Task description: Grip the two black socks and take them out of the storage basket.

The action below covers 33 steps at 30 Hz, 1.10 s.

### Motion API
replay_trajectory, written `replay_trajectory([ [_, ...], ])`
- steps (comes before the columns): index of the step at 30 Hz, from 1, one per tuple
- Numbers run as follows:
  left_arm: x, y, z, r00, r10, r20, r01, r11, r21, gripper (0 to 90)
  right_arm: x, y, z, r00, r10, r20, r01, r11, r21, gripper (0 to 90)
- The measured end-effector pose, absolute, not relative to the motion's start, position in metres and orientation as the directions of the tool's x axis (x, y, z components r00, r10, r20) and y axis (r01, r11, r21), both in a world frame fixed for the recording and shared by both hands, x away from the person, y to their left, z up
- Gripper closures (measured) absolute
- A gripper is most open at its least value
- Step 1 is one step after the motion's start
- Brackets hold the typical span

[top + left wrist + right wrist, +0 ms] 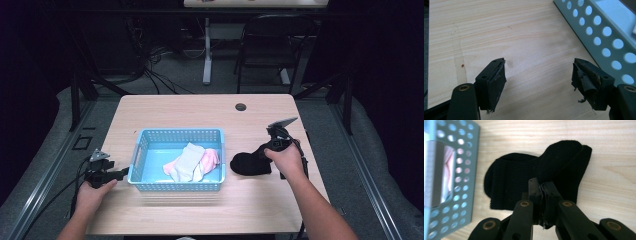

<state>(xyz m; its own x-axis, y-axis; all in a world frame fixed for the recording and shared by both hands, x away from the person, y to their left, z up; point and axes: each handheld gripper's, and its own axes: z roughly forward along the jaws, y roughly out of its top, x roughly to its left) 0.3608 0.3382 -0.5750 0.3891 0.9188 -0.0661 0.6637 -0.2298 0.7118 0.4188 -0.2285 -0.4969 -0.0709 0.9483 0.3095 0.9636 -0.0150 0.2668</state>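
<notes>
Between the closed right tongs [541, 188] a fold of the black sock [524, 180] is pinched, while the left tongs [539, 75] gape empty.

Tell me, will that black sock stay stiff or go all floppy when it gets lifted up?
Probably floppy: the black sock is soft knit cloth, already bent and bunched where the right gripper pinches it. Likely light, too. It shouldn't roll or tip, since it lies flat on the table.

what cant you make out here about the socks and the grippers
- Black sock: right gripper view, the part behind the shut right gripper is hidden.
- Socks in the blue basket: high view, too small to count.
- Left gripper: high view, jaw gap too small to judge.
</notes>
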Motion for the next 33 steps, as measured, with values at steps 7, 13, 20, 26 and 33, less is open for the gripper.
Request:
replay_trajectory([
  [7,0.361,0.338,-0.575,0.39,0.919,-0.066,0.664,-0.231,0.711,27.1,0.426,-0.232,-0.514,-0.03,0.959,0.283,0.967,-0.044,0.251,83.0],
  [13,0.361,0.338,-0.575,0.39,0.918,-0.066,0.663,-0.231,0.712,27.1,0.425,-0.237,-0.511,-0.041,0.965,0.261,0.968,-0.026,0.249,70.1],
  [20,0.361,0.338,-0.575,0.39,0.918,-0.066,0.665,-0.232,0.71,27.1,0.422,-0.243,-0.496,-0.049,0.962,0.267,0.955,-0.033,0.293,63.5],
  [26,0.361,0.338,-0.575,0.391,0.918,-0.065,0.665,-0.233,0.71,27.1,0.416,-0.243,-0.475,-0.06,0.96,0.274,0.939,-0.039,0.343,63.7],
  [33,0.361,0.338,-0.575,0.392,0.918,-0.066,0.664,-0.233,0.71,27.1,0.405,-0.236,-0.457,-0.112,0.959,0.259,0.93,0.009,0.368,63.3],
])
